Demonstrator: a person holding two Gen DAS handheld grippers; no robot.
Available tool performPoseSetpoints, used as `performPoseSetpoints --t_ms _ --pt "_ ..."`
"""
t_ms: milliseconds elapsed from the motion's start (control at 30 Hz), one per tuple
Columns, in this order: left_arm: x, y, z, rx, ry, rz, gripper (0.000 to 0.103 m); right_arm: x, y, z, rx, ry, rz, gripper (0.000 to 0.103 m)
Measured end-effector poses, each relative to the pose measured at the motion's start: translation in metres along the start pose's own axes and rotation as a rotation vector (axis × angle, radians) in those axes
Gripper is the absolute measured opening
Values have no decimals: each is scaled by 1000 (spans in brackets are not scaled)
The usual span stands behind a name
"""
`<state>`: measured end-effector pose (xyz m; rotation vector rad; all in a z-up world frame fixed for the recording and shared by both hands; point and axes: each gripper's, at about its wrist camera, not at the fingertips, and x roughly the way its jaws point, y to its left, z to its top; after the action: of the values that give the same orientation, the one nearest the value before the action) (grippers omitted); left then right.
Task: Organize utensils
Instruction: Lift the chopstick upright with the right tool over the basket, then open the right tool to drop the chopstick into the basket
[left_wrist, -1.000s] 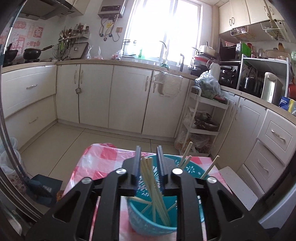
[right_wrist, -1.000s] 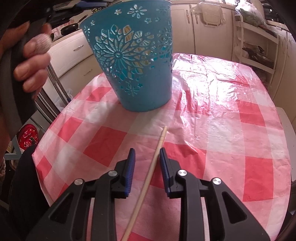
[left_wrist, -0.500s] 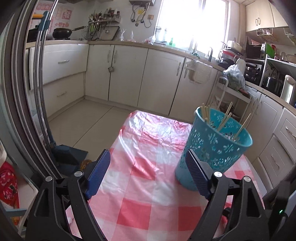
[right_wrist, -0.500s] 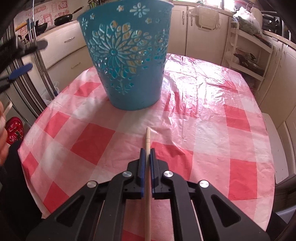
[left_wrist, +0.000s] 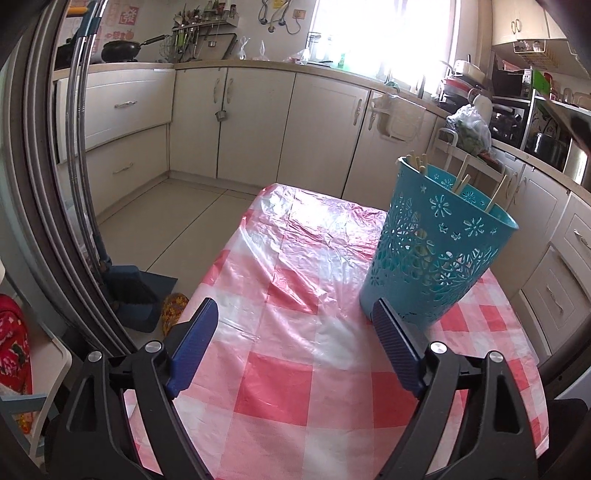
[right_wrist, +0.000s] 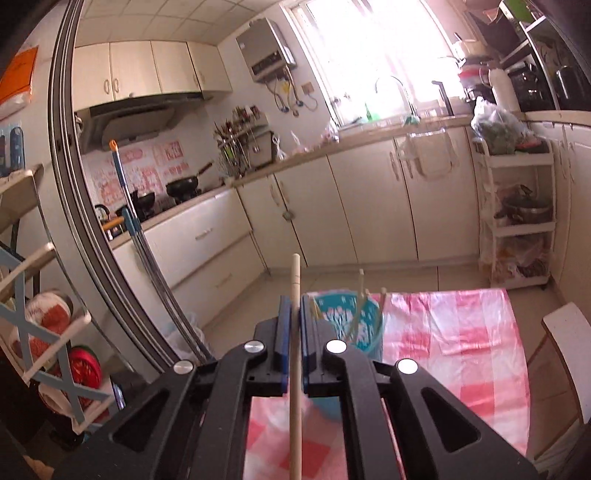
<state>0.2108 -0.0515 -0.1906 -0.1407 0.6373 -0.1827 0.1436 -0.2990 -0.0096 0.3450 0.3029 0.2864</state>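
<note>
While the right tool (right_wrist: 294, 325) clamps a single chopstick (right_wrist: 295, 369) above the bench (left_wrist: 295, 369), the left tool (left_wrist: 291, 332) gapes wide and empty, the teal basket (left_wrist: 436, 258) at its two o'clock.

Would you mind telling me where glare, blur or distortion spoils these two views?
Left wrist view: the window is blown out white and the door frame bows. Right wrist view: the window glares, and the blue basket and tablecloth are smeared.
</note>
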Motion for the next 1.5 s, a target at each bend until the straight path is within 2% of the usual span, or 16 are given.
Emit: performPoseSetpoints --t_ms 133,267,433,700,900,1167,1300,1333,1367,1400,1433,1500 --pt "5 -4 -5 8 14 -2 82 34 3 29 -14 -88 -32 6" --pt "10 -2 -9 7 24 -1 83 69 -5 36 1 -137 -102 6" --pt "17 5 -14 -15 42 -3 83 101 -21 20 21 -78 -164 6" --pt "23 10 -15 -38 57 -14 83 110 -30 -4 4 -9 -193 7" --pt "25 7 -18 -26 68 -13 83 114 -38 0 34 10 -198 7" --pt "26 6 -18 -23 72 -14 83 109 -32 18 35 -36 -178 7" --pt "27 7 -18 -33 76 -17 83 111 -35 12 43 12 -183 7" --pt "27 8 -18 -36 77 -17 83 109 -38 9 58 34 -179 8" --pt "27 9 -18 -38 76 -18 83 107 -40 7 66 52 -179 17" --pt "27 9 -18 -40 77 -19 83 105 -43 6 75 68 -182 32" --pt "27 10 -18 -43 78 -20 83 102 -47 5 82 79 -187 35" --pt "28 10 -18 -46 80 -22 83 96 -55 8 103 84 -188 36"
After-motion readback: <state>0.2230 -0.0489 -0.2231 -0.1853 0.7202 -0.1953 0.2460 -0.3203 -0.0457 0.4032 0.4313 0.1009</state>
